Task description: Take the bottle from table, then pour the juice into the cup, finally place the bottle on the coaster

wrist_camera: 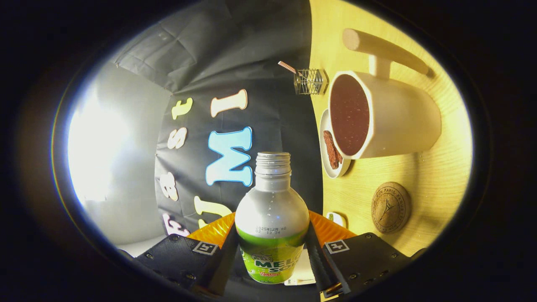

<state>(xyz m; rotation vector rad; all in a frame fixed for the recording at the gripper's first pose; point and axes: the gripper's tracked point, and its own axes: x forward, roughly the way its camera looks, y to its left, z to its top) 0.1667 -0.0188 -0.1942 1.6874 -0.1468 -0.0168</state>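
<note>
bottle (272, 218) clamped between both tool (272, 251) fingers, cup (379, 115) beyond

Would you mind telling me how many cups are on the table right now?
1. The cup stands on the wooden table, beyond the bottle clamped between the gripper's fingers, beside a small plate and above the round coaster. Others may be hidden.

Bare table (436, 176) separates cup (402, 121) and coaster (390, 207); small plate (331, 147) touches the cup.
</note>
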